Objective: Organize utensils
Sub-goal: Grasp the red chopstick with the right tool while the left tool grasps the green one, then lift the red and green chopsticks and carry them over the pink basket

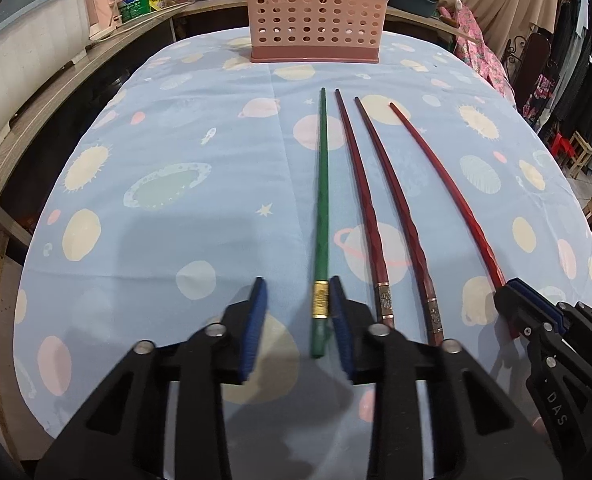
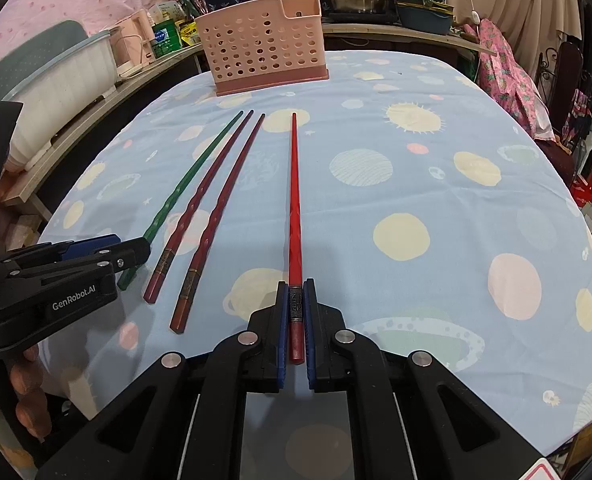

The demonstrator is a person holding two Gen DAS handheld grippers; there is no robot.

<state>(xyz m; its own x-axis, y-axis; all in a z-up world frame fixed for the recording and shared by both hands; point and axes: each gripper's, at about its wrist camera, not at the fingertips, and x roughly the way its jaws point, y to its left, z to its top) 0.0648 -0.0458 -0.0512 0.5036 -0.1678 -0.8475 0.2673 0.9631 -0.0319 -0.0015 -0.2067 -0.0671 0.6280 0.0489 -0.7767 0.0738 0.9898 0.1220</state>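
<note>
A green chopstick (image 1: pixel 321 184), two dark red chopsticks (image 1: pixel 361 196) (image 1: pixel 397 208) and a bright red chopstick (image 1: pixel 447 192) lie side by side on the tablecloth, tips toward a pink perforated utensil basket (image 1: pixel 313 12). My left gripper (image 1: pixel 297 288) is open, its jaws astride the green chopstick's gold-banded end, the right pad (image 1: pixel 341 332) touching it. My right gripper (image 2: pixel 296 288) is shut on the bright red chopstick (image 2: pixel 294 184) near its banded end, low on the cloth. The basket (image 2: pixel 262 46) stands at the table's far edge.
The table wears a light blue planet-print cloth (image 1: pixel 200 160). A wooden shelf (image 1: pixel 56 92) along the left holds a white bin, bottles and pots. Clothes and a chair stand at the right (image 1: pixel 543 64). The left gripper shows in the right wrist view (image 2: pixel 108 252).
</note>
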